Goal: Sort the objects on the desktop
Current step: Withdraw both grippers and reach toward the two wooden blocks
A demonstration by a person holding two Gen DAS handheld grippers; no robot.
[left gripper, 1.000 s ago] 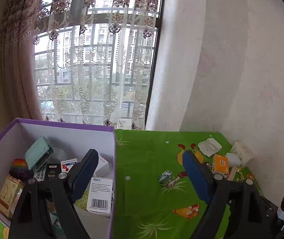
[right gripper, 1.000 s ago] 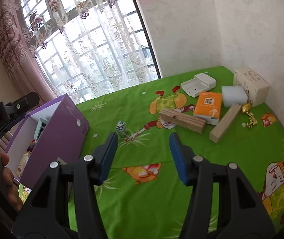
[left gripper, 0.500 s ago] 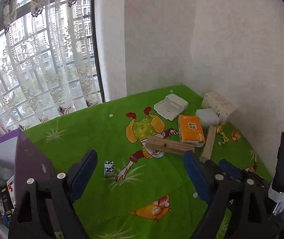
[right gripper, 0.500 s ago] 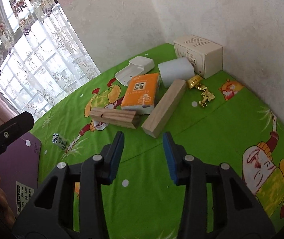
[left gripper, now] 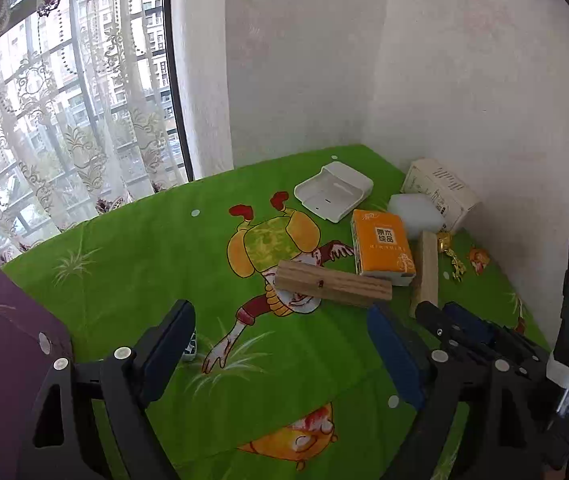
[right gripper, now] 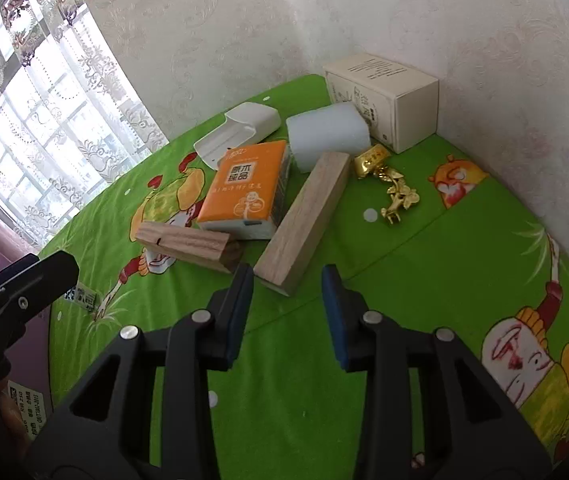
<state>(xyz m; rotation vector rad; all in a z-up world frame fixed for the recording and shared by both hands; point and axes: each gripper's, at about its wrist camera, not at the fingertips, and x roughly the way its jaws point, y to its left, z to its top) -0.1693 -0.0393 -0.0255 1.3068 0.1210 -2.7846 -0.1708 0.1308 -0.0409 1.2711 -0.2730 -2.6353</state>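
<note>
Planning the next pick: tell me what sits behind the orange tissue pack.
Behind the orange tissue pack sit a white plastic tray and a white foam block. Its rear edge hides part of each.

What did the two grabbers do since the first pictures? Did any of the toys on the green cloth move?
Both swung away from the purple box toward the corner pile. The right gripper came down near the light wooden block, its jaws closing with nothing between them. The left gripper stayed wide open and empty. The blocks, orange tissue pack and small dice lie as before.
</note>
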